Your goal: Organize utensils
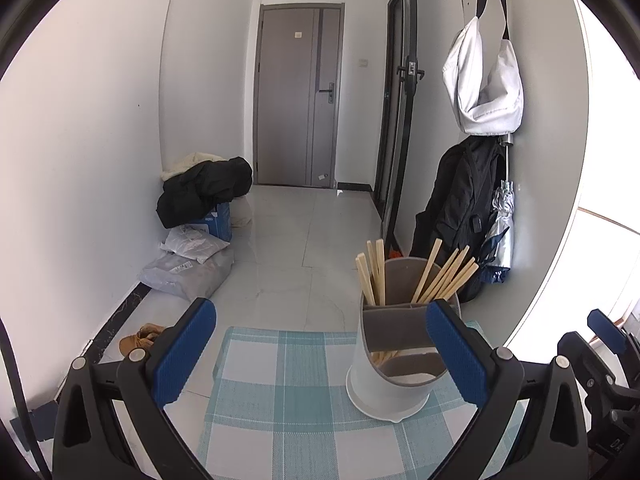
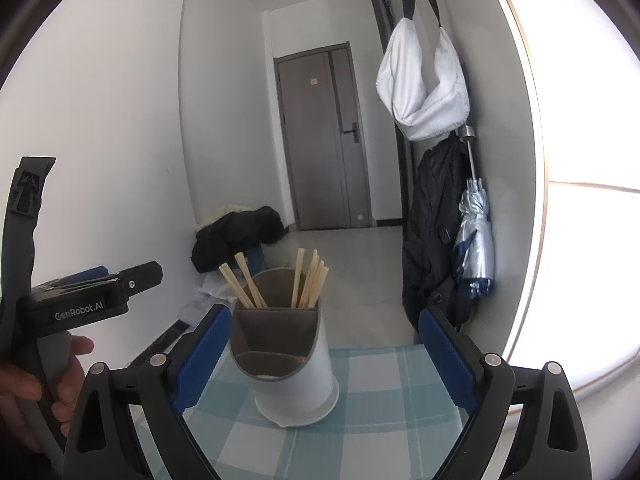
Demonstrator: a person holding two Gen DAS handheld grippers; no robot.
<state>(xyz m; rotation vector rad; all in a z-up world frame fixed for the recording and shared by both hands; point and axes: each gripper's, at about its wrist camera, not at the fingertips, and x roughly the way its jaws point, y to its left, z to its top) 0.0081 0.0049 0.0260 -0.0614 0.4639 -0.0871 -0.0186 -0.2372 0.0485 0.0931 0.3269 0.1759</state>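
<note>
A white utensil holder [image 1: 390,384] with a grey divided insert stands on the blue checked placemat [image 1: 280,392]. Several wooden chopsticks [image 1: 440,276] stick up from its two rear compartments. My left gripper [image 1: 320,348] is open, the holder just inside its right finger. In the right wrist view the same holder [image 2: 296,372] with chopsticks [image 2: 308,284] stands between the fingers of my open right gripper [image 2: 324,356], nearer the left finger. The left gripper's body [image 2: 88,300] shows at the left there, held by a hand [image 2: 36,384]. Nothing is held in either gripper.
The placemat [image 2: 372,392] lies on a glass table with the tiled floor below. On the floor at left are a dark jacket [image 1: 204,192], plastic parcels [image 1: 188,268] and a brown shoe [image 1: 140,340]. A backpack [image 1: 460,208], umbrella [image 1: 500,232] and white bag [image 1: 484,80] hang on the right wall.
</note>
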